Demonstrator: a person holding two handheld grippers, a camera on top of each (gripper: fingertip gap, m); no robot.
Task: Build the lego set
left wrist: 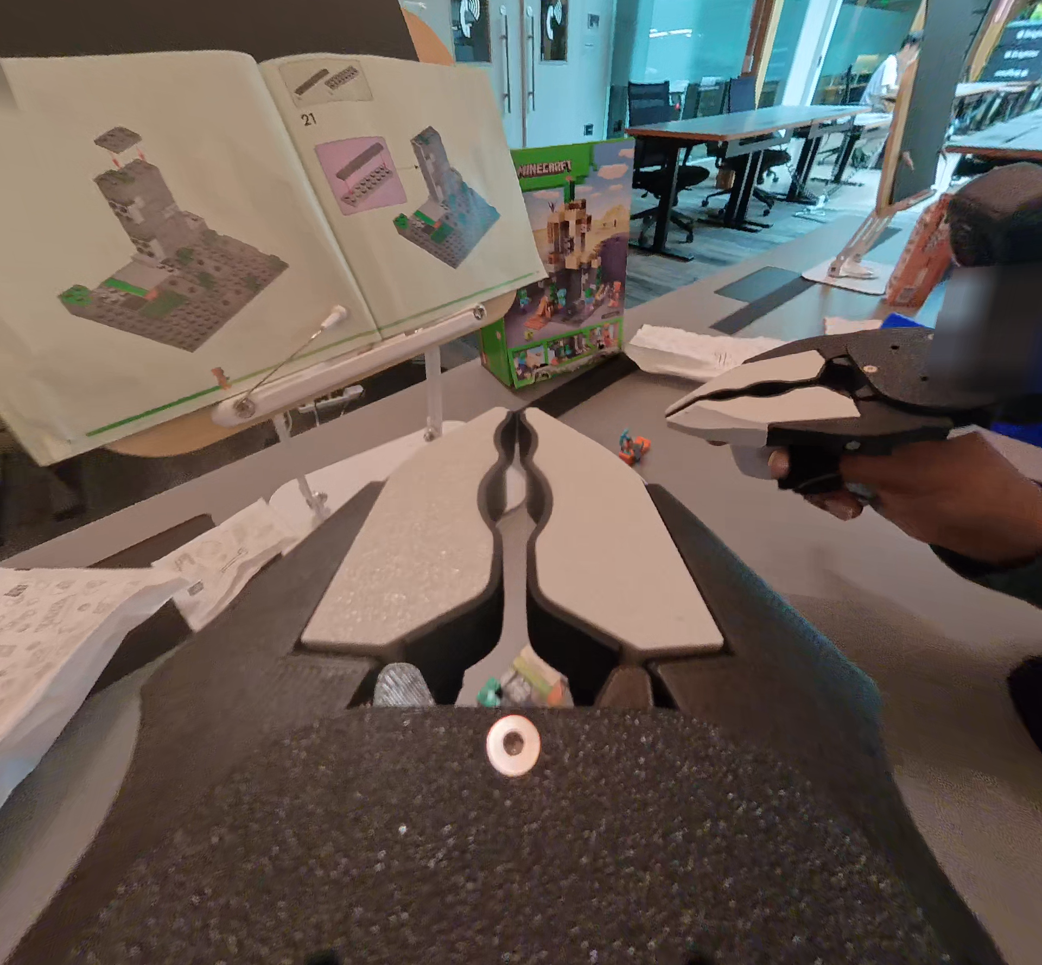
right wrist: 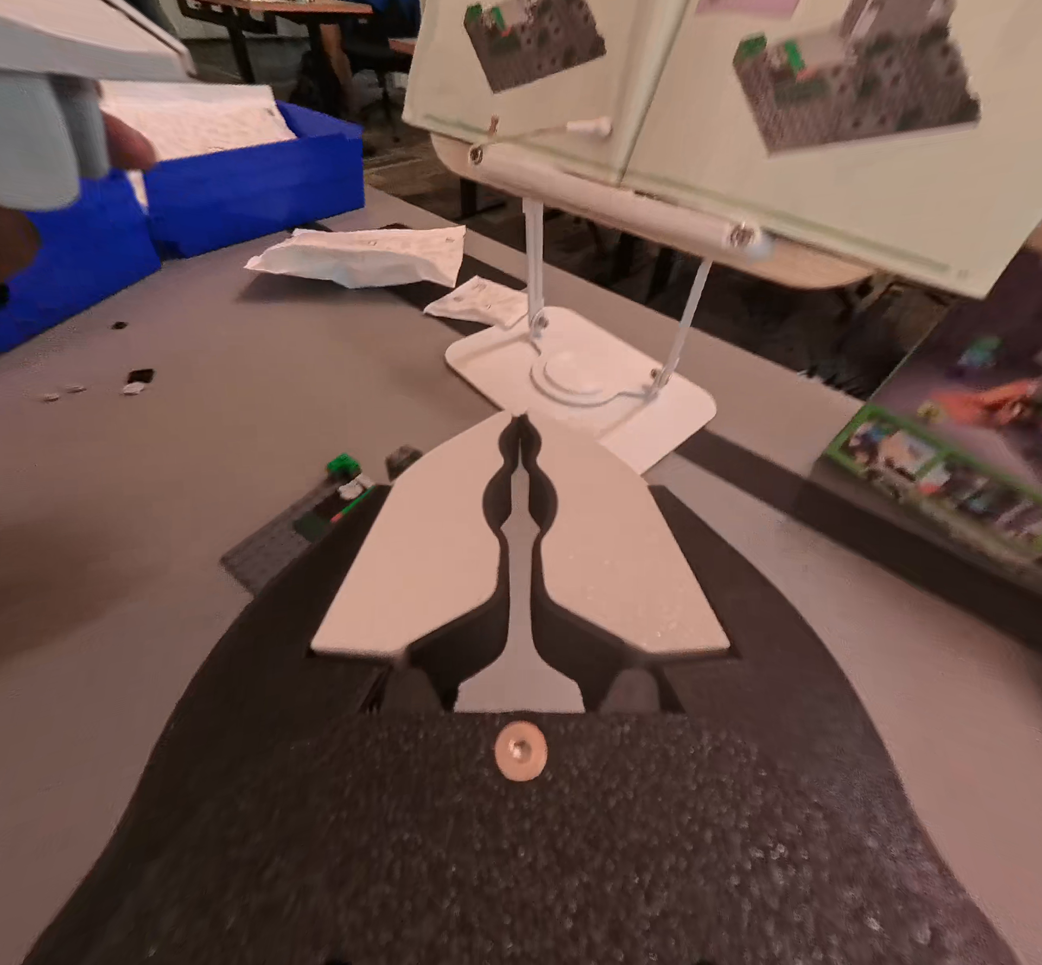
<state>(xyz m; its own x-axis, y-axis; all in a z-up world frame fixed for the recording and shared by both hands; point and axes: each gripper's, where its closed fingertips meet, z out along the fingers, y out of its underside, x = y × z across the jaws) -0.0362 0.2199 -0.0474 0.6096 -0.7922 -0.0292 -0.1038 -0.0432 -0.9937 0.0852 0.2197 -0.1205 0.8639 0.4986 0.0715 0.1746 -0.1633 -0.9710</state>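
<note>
At the bottom centre of both wrist views the left tongs (left wrist: 516, 419) and right tongs (right wrist: 520, 422) are pressed together and empty, the partly built lego set (right wrist: 316, 520) on the grey tabletop (right wrist: 169, 487) left of centre, the instruction booklet (left wrist: 225, 216) propped upper left

The partly built lego model (right wrist: 316, 520) lies flat on the grey table, a dark grey studded base plate carrying green, white and black pieces along its far edge; most of it is hidden behind the gripper body in the right wrist view. Several small loose pieces (right wrist: 132, 381), black and pale, lie scattered on the table well to its left. A small orange and teal lego piece (left wrist: 634, 446) rests on the table apart from the model.
</note>
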